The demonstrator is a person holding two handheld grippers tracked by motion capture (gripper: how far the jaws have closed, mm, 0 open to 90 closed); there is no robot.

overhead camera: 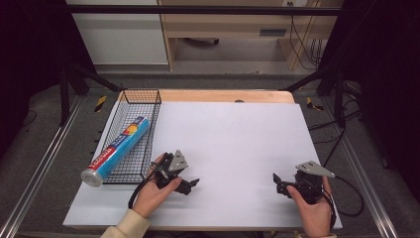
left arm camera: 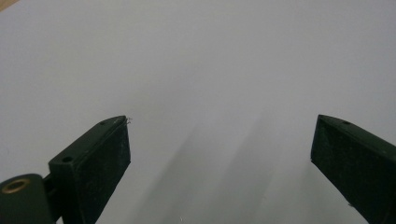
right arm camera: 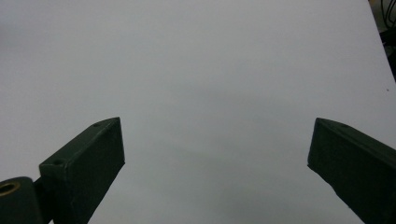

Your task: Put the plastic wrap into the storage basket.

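High view: going left to right from the basket, one blue roll lies in that one wire basket, its long axis running from the basket's far right toward its near left, the capped near end poking out over the basket's near rim. Just right of the basket's near corner sits the left gripper, jaws spread and holding nothing, pointing away from the basket across the white sheet. Well to the right of the basket is the right gripper, jaws likewise spread and empty, pointing back toward the basket. So the roll lies to the left of both grippers, and the left one is much the nearer; any grasp would best come across the roll's length, I judge. Count: one roll, one basket, two grippers.
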